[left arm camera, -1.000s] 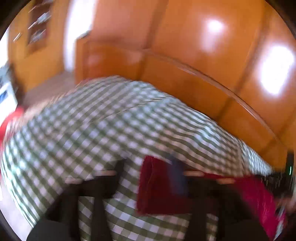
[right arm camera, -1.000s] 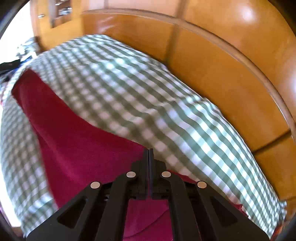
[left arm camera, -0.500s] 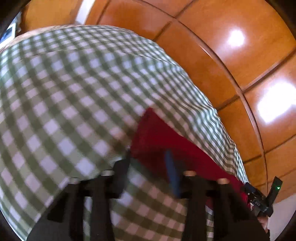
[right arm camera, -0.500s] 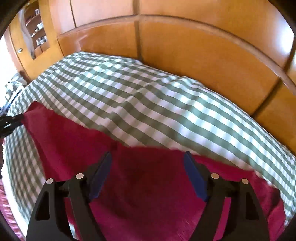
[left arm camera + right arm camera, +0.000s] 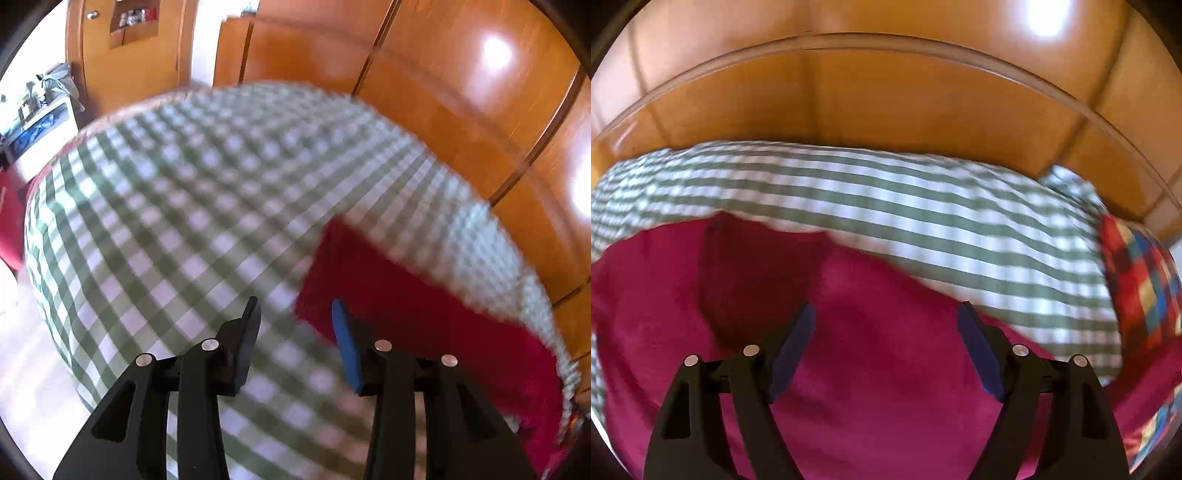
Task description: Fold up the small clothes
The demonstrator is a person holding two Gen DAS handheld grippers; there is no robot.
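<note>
A dark red garment point(image 5: 424, 317) lies spread on the green-and-white checked bed cover point(image 5: 184, 206). In the left wrist view its near corner sits just right of my left gripper point(image 5: 295, 314). That gripper's jaws are opening, with only checked cover between them. In the right wrist view the same red garment point(image 5: 886, 369) fills the lower half, with a darker folded flap at its upper left. My right gripper point(image 5: 886, 317) hangs wide open above the cloth, gripping nothing.
A wooden headboard point(image 5: 886, 103) and wooden wardrobe doors point(image 5: 461, 92) close off the far side of the bed. A multicoloured checked cloth point(image 5: 1137, 280) lies at the right edge. Another red item point(image 5: 9, 221) sits at the bed's left edge, with floor below it.
The right gripper let go of the red garment, opened wide and swept across over it. The left gripper drew off the garment's corner, so checked cover now lies between its jaws.
</note>
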